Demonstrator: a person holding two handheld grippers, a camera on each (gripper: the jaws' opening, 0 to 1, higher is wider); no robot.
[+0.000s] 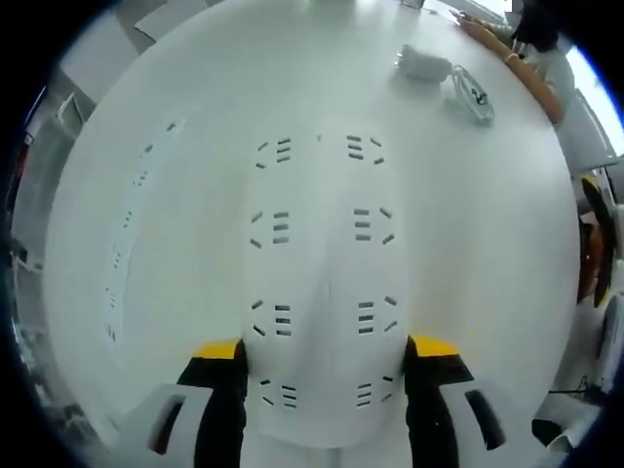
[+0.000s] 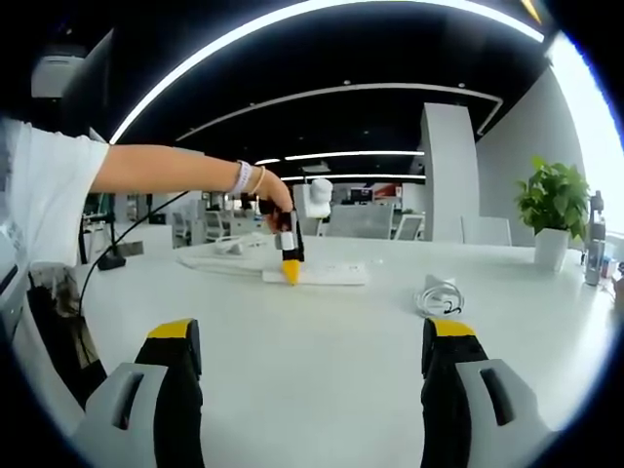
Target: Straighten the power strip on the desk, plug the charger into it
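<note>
A white power strip (image 1: 322, 253) lies flat on the white desk (image 1: 487, 224) and runs straight away from the camera in the left gripper view. My left gripper (image 1: 324, 356) straddles its near end, with both yellow-tipped jaws pressed against its long sides. From the right gripper view, that left gripper (image 2: 289, 255) stands tip-down on the power strip (image 2: 322, 274), held by a person's outstretched arm. The white charger (image 1: 424, 60) and its coiled cable (image 1: 473, 93) rest farther along the desk, to the right. My right gripper (image 2: 312, 361) hovers open over bare desk, with the charger (image 2: 439, 295) ahead on its right.
A potted plant (image 2: 556, 200) and a bottle (image 2: 593, 249) stand at the desk's right edge. White cables (image 2: 219, 258) lie behind the power strip. A person's forearm (image 1: 512, 54) rests on the desk beyond the charger.
</note>
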